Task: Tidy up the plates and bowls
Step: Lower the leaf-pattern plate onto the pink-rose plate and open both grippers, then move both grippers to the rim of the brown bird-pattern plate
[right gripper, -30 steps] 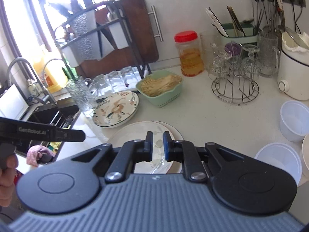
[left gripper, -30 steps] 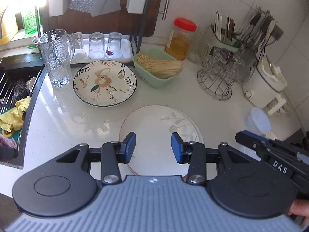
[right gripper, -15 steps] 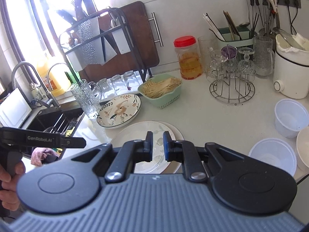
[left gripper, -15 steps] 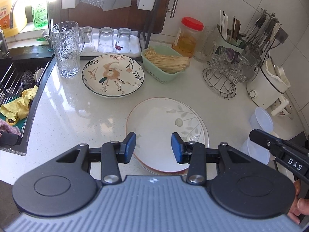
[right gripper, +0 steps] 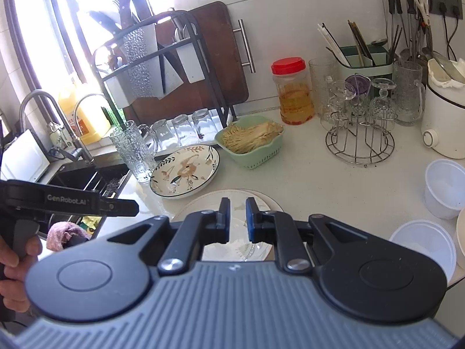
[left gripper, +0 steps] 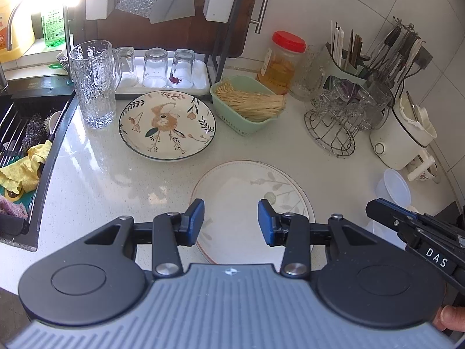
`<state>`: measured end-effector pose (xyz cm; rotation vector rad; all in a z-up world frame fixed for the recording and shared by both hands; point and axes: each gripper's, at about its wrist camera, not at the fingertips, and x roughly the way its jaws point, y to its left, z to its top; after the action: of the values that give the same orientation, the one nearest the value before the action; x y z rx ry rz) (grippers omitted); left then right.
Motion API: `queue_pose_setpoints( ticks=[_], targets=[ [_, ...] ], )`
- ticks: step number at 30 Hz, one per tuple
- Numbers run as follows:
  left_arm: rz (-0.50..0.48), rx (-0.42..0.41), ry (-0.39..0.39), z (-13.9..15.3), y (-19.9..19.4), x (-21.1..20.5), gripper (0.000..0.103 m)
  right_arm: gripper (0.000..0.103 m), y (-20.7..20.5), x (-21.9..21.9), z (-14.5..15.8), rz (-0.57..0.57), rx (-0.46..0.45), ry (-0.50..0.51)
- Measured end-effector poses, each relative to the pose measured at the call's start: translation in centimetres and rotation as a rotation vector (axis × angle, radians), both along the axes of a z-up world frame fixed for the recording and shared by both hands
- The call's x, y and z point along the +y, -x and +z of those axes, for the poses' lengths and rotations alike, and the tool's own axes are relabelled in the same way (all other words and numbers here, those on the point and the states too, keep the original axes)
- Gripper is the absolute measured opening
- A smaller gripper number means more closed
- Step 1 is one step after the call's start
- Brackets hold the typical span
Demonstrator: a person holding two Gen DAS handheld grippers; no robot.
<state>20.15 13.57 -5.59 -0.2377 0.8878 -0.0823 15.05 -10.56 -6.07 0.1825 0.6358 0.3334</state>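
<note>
A white plate with a pale leaf print (left gripper: 252,192) lies flat on the white counter (left gripper: 96,180) near its front edge. My left gripper (left gripper: 230,222) hovers over its near half, open, with nothing between the blue pads. A floral plate (left gripper: 167,125) sits farther back on the left, beside a tall glass mug (left gripper: 94,84). In the right wrist view my right gripper (right gripper: 237,218) is shut and empty above the same white plate (right gripper: 261,200). The floral plate (right gripper: 184,173) lies beyond it. White plastic bowls (right gripper: 444,187) (right gripper: 424,241) stand at the right.
A sink (left gripper: 20,133) with cloths borders the counter on the left. Behind stand a rack with upturned glasses (left gripper: 155,68), a green basket of noodles (left gripper: 247,101), a red-lidded jar (left gripper: 283,61), a wire glass stand (left gripper: 334,131) and a white cooker (left gripper: 404,133).
Both views have shifted only slightly. The jaws of both grippers stand as before, and nothing on the counter has moved.
</note>
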Motion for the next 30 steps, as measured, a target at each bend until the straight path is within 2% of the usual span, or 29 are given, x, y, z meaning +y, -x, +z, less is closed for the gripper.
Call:
queue_pose_setpoints(
  ticks=[15,30],
  targets=[
    [-0.028,0.011,0.0,-0.2,-5.4,3.0,0.046,0.014,-4.6,3.0,-1.0,0.005,0.028,0.013],
    [-0.019,0.059,0.017,-2.4,-10.3,7.7,0.048,0.015,-9.2,7.2,-2.1,0.003,0.08,0.044]
  ],
)
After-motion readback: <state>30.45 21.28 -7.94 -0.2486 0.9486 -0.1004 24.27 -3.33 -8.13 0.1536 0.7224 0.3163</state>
